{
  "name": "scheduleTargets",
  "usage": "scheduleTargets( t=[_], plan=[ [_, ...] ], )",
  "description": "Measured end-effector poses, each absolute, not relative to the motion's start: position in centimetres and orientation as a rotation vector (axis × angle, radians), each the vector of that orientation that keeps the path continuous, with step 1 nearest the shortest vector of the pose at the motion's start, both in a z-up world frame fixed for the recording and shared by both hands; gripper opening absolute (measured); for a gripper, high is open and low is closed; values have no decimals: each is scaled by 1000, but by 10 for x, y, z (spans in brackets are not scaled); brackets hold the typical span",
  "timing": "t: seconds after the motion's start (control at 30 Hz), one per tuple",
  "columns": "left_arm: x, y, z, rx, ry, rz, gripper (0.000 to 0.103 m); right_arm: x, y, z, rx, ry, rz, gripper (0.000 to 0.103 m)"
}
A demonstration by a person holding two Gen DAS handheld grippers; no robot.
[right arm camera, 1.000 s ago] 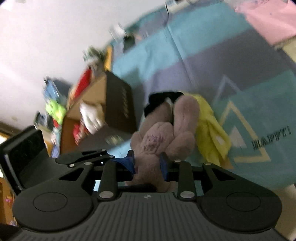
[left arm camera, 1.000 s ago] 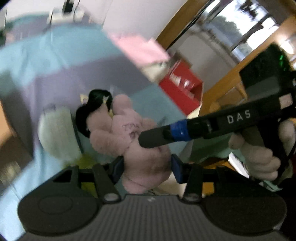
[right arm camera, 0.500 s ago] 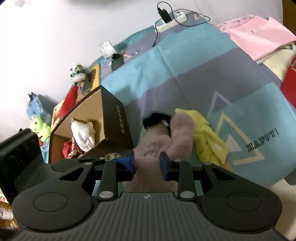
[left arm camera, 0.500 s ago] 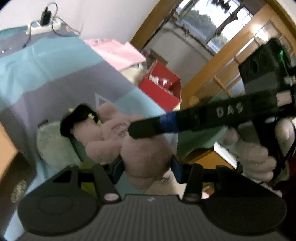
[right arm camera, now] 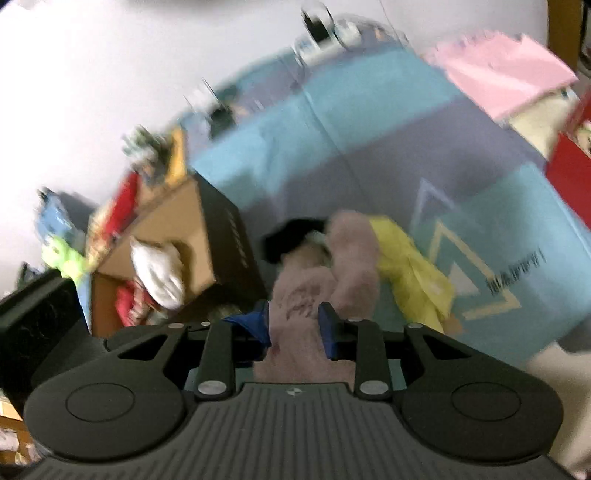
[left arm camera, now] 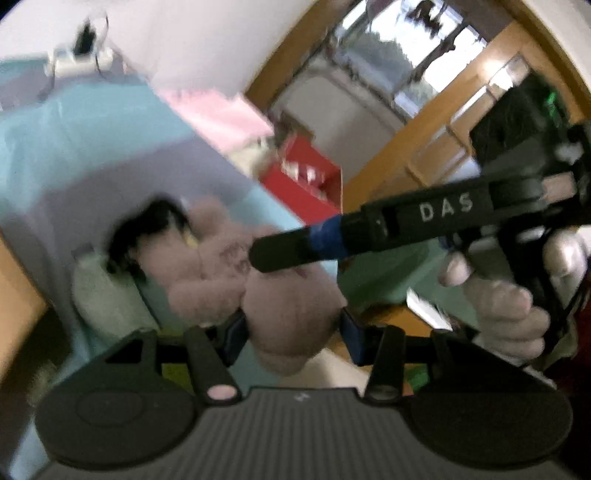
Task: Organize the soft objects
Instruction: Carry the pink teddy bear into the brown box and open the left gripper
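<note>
A pink plush toy [left arm camera: 280, 306] with black hair hangs between both grippers, above the teal and grey mat [left arm camera: 74, 140]. My left gripper [left arm camera: 291, 332] is shut on its lower body. My right gripper [right arm camera: 295, 325] is shut on its middle; the toy [right arm camera: 332, 266] stretches away from it. The right gripper's black finger [left arm camera: 295, 247] crosses the left wrist view over the toy. A yellow cloth [right arm camera: 410, 273] lies on the mat beside the toy. A pale green soft item [left arm camera: 107, 295] lies under the toy's head.
An open cardboard box [right arm camera: 184, 251] holding a white soft toy [right arm camera: 159, 273] and red items stands at the left. A red box [left arm camera: 303, 181] and pink cloth [right arm camera: 506, 74] lie at the mat's far side. A power strip [right arm camera: 325, 33] lies by the wall.
Both grippers keep hold of the plush toy while the views swing and blur; the cardboard box sits closer in the right wrist view than half a second ago.
</note>
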State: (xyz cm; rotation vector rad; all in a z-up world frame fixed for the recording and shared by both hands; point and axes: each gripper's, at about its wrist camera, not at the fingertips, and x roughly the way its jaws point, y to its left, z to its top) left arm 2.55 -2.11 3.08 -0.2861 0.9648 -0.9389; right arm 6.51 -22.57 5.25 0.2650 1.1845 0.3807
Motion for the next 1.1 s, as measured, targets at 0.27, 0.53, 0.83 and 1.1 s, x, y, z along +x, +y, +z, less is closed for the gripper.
scheduleTargets(
  t=[0.27,0.53,0.83,1.1],
  plan=[
    [27,-29,13,-311,1062,-986,48,54,-231,53,345,1177,376,11],
    [31,-9,63,-310,886,-971,48,54,-222,103,311,1026,430,12],
    [41,4,37,-465,943,-917,48,71,-206,67,259,1146,421,12],
    [29,9,40,-480,954,-919,48,66,-207,67,343,1150,446,12]
  ],
)
